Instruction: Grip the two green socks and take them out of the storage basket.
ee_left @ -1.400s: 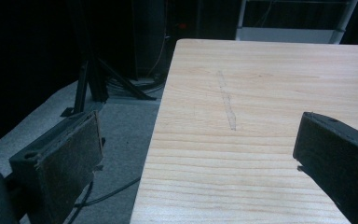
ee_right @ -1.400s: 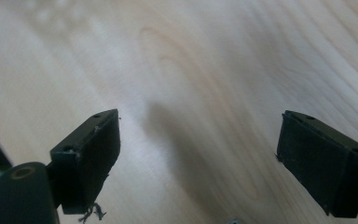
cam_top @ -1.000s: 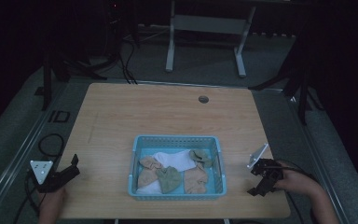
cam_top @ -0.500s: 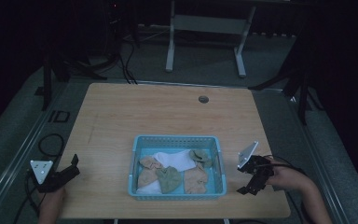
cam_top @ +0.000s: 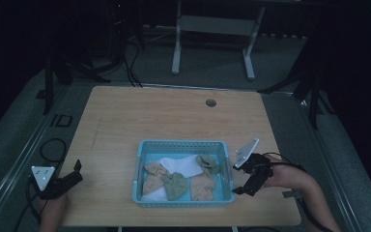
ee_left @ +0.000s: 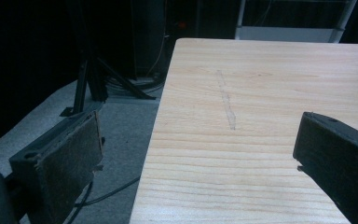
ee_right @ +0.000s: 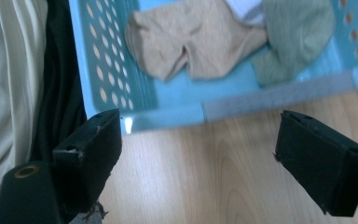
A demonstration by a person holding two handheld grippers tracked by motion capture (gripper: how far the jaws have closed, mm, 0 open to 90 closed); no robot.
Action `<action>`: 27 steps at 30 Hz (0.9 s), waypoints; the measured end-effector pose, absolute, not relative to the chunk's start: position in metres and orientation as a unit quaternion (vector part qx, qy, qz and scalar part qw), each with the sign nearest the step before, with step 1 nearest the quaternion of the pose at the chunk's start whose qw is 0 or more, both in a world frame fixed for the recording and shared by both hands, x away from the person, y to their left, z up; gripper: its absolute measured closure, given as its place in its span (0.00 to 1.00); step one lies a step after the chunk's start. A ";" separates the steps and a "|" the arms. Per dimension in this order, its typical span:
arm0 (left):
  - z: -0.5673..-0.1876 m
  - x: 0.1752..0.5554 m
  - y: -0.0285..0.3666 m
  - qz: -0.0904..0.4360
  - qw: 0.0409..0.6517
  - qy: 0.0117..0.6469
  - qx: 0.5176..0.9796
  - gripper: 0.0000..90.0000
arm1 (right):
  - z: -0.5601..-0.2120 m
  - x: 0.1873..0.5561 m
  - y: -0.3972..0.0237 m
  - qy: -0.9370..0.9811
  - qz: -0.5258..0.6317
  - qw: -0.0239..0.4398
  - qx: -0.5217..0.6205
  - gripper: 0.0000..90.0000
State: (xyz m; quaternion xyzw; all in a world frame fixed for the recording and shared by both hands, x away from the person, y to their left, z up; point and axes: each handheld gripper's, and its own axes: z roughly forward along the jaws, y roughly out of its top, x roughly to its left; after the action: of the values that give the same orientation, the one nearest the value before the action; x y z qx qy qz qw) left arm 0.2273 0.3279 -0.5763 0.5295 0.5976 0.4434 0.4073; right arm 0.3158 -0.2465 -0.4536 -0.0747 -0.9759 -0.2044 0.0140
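Two grippers, both with jaws spread, nothing between them. Left gripper [cam_top: 72,175] at table's 7 o'clock corner, overhanging the left edge. Right gripper [cam_top: 245,186] at 4 o'clock, just beside the basket's right wall. One blue perforated basket [cam_top: 183,144] near centre-front, holding about six socks [cam_top: 174,185]: tan, green, white. Far half of the wooden table [cam_top: 174,111] bare; one round grommet [cam_top: 210,102] at 12 o'clock.

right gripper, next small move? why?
Probably ease the right gripper left over the blue basket rim and down toward the nearest tan sock. Its jaws stand open and empty beside the basket's right wall, aimed at that sock. The left gripper is open at the table's far left edge.
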 end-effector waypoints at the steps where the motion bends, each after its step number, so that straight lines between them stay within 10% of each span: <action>1: -0.576 0.227 0.328 0.443 0.407 0.598 0.530 0.01 | -0.452 0.316 -0.244 -0.976 -0.204 0.014 -0.071 0.16; 27: -0.576 0.227 0.328 0.443 0.410 0.596 0.530 0.01 | -0.447 0.325 -0.163 -0.982 -0.187 0.016 -0.010 0.16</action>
State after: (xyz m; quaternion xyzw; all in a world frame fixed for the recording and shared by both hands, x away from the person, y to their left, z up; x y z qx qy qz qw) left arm 0.2271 0.3281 -0.5763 0.5305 0.5957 0.4426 0.4097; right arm 0.3249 -0.1628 -0.4468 -0.0099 -0.9821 -0.1875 0.0160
